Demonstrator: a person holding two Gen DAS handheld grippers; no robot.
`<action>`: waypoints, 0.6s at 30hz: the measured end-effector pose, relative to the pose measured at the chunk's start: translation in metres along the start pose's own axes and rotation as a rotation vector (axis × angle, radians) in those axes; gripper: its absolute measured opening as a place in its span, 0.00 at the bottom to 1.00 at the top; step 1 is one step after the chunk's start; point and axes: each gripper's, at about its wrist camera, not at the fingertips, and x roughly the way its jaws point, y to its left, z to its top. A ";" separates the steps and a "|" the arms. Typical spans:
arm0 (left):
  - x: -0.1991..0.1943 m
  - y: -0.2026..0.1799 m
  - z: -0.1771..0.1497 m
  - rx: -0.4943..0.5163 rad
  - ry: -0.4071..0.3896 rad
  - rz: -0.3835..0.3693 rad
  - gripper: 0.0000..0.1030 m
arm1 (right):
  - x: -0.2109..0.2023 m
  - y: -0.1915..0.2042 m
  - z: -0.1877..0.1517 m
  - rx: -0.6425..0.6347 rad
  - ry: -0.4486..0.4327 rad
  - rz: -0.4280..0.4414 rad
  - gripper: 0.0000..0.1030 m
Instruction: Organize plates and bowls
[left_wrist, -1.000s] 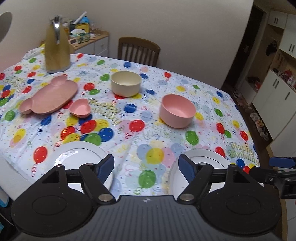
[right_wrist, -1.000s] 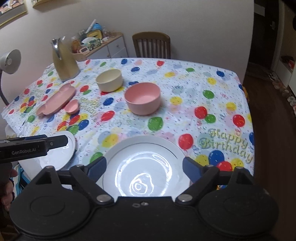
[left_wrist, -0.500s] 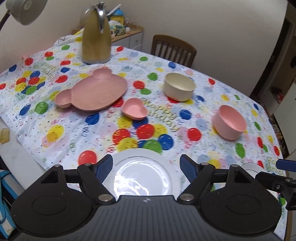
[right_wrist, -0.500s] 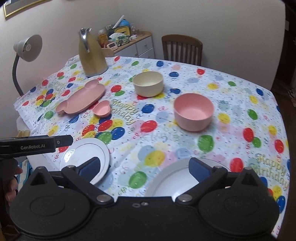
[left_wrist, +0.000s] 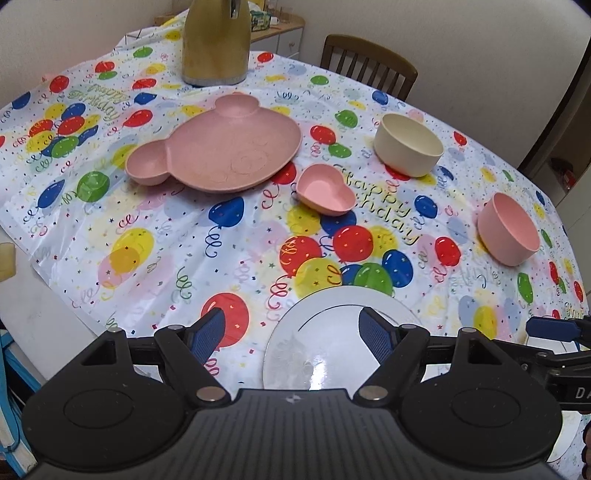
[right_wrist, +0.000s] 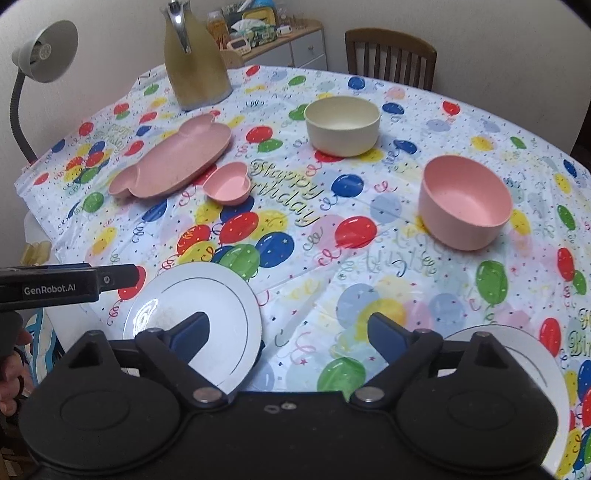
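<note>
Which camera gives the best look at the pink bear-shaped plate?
The left wrist view. There the pink bear-shaped plate lies near the middle, seen from above, so both ears and the faint circles on its face show. In the right wrist view the same plate sits farther left and looks flattened, its surface detail hard to make out.

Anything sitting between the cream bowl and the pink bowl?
No. Right wrist view shows only bare balloon tablecloth between the cream bowl and the pink bowl.

Each gripper (left_wrist: 291, 334) (right_wrist: 288, 332) is built of matte black plastic, with two round discs, silver pivot screws and blue ribbed fingers (left_wrist: 208, 334). White "GenRobot.AI" lettering is printed on one side; a grey sleeve is perhaps worn.
</note>
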 end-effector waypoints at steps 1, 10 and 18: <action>0.003 0.001 0.000 0.002 0.006 -0.001 0.77 | 0.005 0.001 0.000 0.004 0.012 0.002 0.84; 0.026 0.014 -0.005 -0.012 0.074 -0.025 0.75 | 0.040 0.003 -0.002 0.035 0.116 0.009 0.69; 0.040 0.023 -0.014 -0.044 0.143 -0.099 0.45 | 0.056 0.009 -0.002 0.043 0.162 0.055 0.44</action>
